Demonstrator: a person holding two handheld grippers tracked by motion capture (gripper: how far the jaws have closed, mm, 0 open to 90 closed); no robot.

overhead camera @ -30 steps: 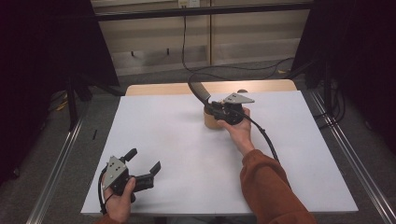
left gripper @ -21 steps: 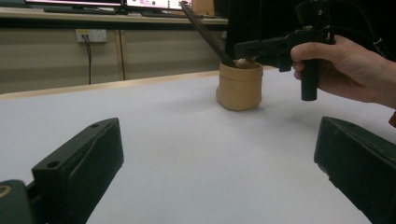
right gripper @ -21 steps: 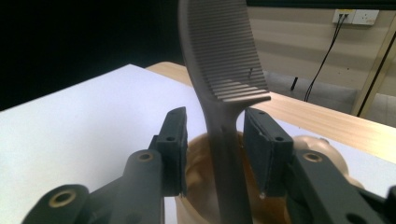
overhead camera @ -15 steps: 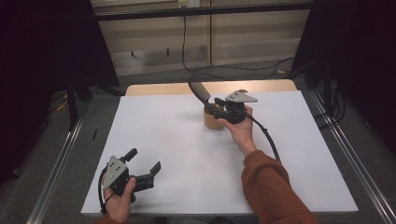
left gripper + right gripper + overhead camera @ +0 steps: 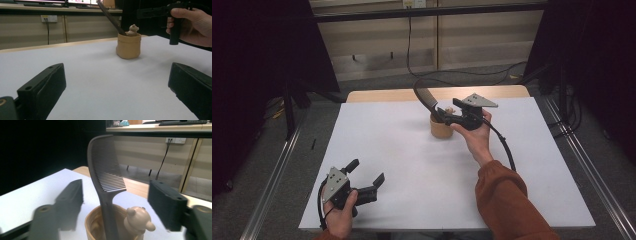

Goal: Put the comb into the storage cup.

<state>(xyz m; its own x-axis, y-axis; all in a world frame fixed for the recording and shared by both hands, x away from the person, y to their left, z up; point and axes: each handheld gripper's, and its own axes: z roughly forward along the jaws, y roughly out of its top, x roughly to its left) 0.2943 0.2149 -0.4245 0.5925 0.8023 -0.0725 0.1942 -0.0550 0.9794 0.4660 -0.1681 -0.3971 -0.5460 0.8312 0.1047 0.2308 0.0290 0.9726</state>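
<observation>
Broadly, the white table (image 5: 412, 165) takes up the middle of the high view, and the person's right sleeve (image 5: 507, 205) rises from the lower right corner. At the lower left the left gripper (image 5: 364, 172) rests low over the sheet, jaws spread wide and holding nothing. Just above centre, the right gripper (image 5: 443, 116) sits over the tan cup (image 5: 441, 129), its jaws parted on either side of the dark comb (image 5: 426, 98) without touching it. The comb stands handle-down in the cup, leaning toward the upper left, its teeth clear of the rim. Smallest is the little bear figure (image 5: 137, 221), perched at the cup's rim at the bottom of the right gripper view, right beside the comb's handle.

If the jaws close off-centre on the slanted, narrow handle, the comb could twist or slip out. Pulling it sideways rather than along its lean would likely tip the light cup, or knock the bear off the rim.
</observation>
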